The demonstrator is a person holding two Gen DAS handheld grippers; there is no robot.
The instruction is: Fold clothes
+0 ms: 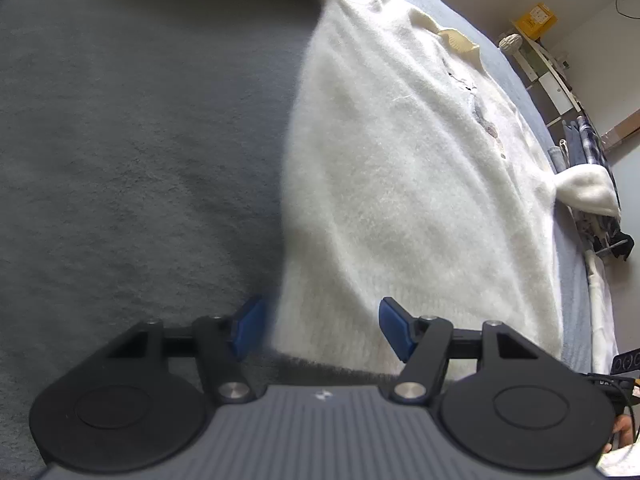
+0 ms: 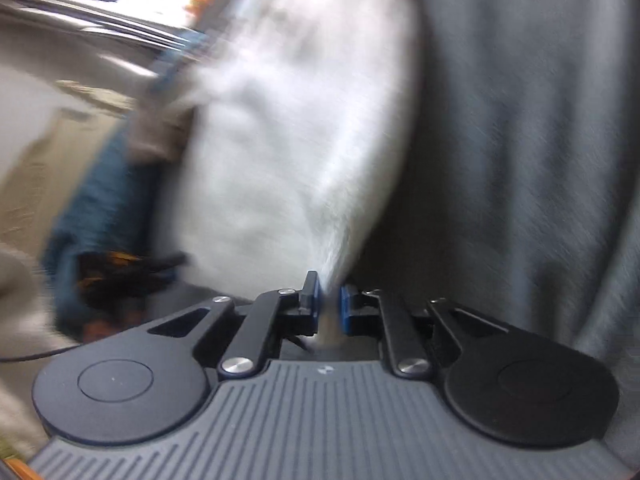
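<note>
Lying fluffy white sweater, grey blanket

Both units look alike. Left gripper: ribbed grey housing w/ small white logo at centre front, two round black discs either side, each w/ an inset circle. Black linkage arms on silver pivot screws, smaller silver screws further out, blue pads on the fingertips. Right gripper: same grey ribbing, black discs, silver screws, blue pads; thin black cable at left edge.
</note>
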